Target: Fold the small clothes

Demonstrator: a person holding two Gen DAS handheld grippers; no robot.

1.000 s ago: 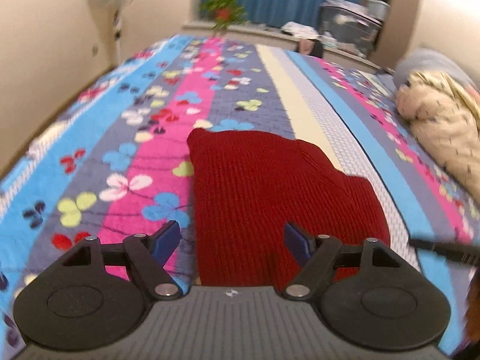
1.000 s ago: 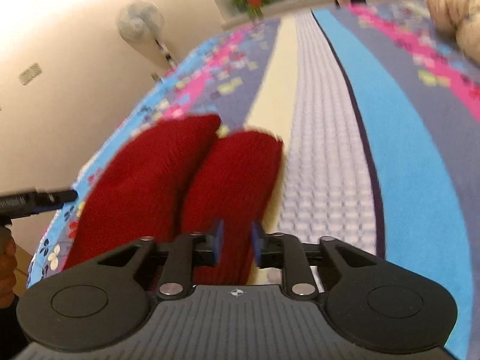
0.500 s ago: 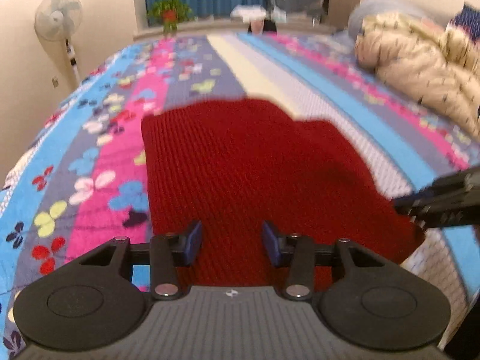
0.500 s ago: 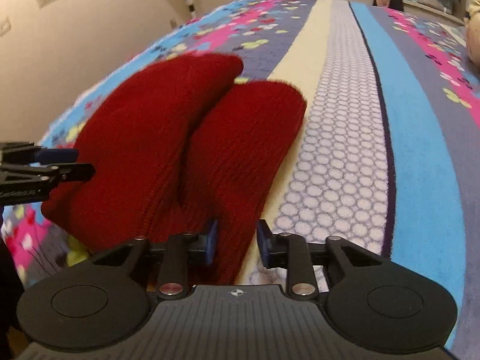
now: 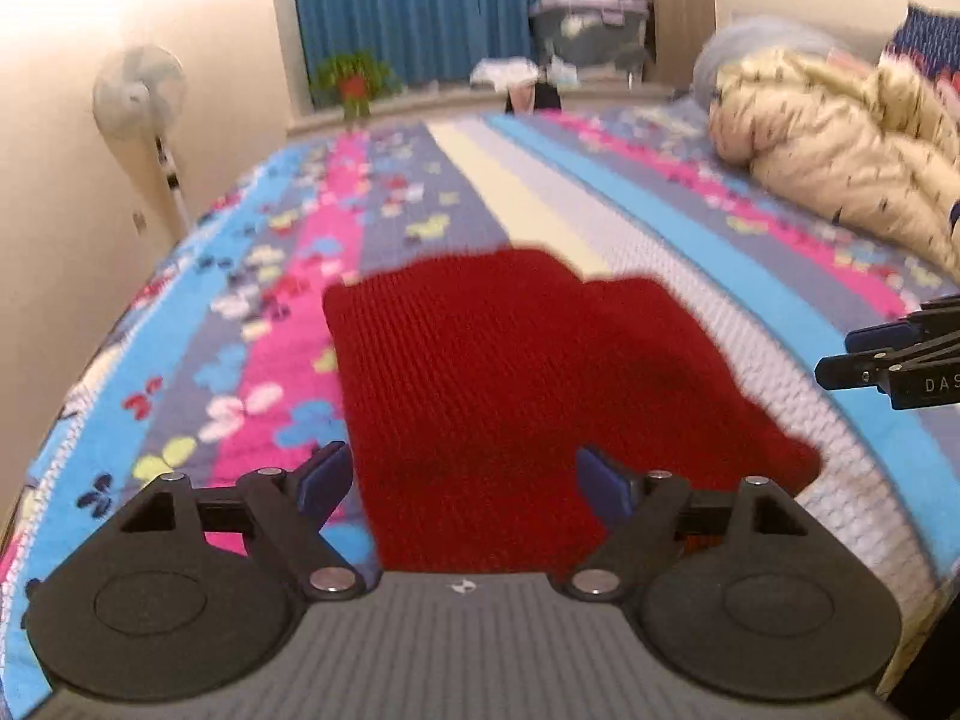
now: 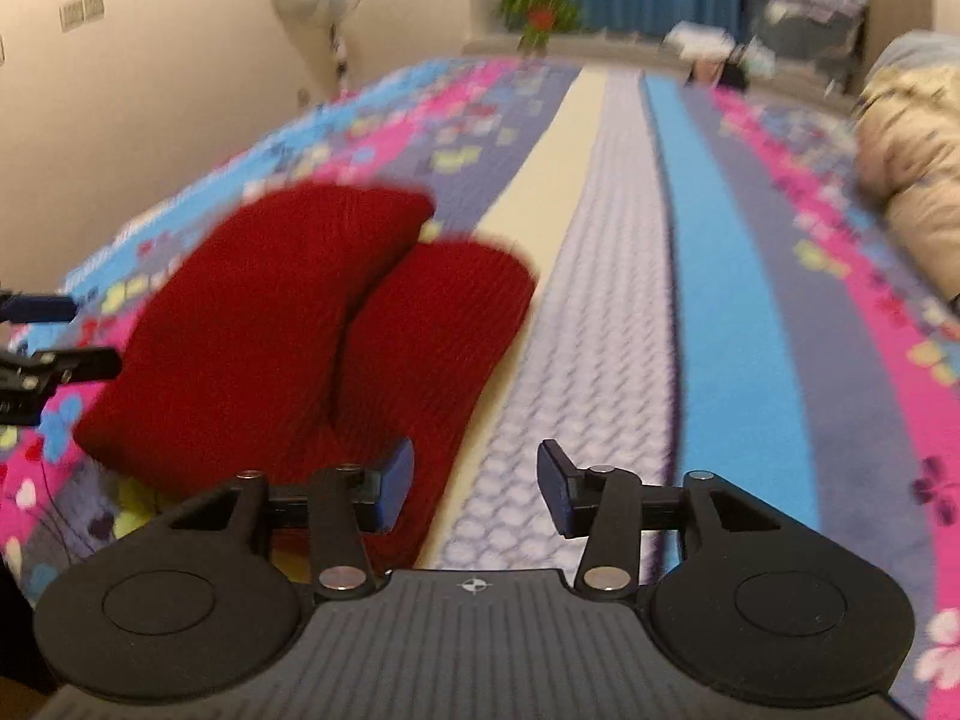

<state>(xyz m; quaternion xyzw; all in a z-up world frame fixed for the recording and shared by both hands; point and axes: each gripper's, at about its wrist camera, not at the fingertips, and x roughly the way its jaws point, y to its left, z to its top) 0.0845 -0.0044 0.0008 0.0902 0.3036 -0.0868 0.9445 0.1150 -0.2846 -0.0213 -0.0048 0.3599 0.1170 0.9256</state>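
Now the red knitted garment (image 5: 510, 384) lies flat on the striped floral bedspread (image 5: 252, 324), at twelve o'clock from the left gripper (image 5: 462, 477), whose jaws have just been opening and stand spread wide above the cloth without pinching it; the right gripper (image 6: 474, 483) has likewise just been opening, its jaws apart, the garment at ten o'clock, nothing pressed between its pads

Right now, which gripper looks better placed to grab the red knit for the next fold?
Probably the left gripper: its open jaws straddle the red knit, whose near edge lies between them. The right gripper, also open, points mostly at bare bedspread, the knit beside its left finger.
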